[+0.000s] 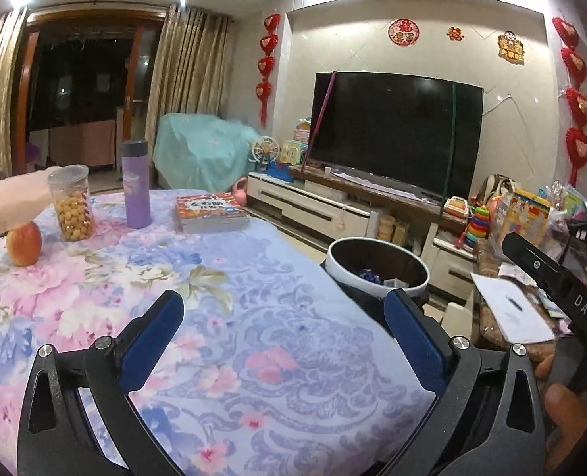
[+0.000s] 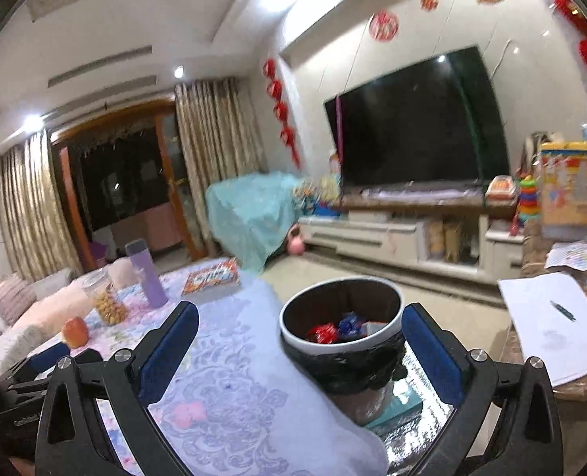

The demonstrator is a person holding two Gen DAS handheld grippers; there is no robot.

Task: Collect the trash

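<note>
Both the left tongs (image 1: 283,337) and right tongs (image 2: 299,347) stand wide apart, empty, over the floral-clothed desk (image 1: 222,317). The round white-rimmed trash bin (image 2: 341,341), holding red and blue wrappers (image 2: 339,329), sits just ahead between the right tongs' blue pads.

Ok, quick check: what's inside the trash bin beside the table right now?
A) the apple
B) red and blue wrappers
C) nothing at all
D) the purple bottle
B: the right wrist view looks down into the trash bin and shows red and blue wrappers lying at the bottom.
</note>
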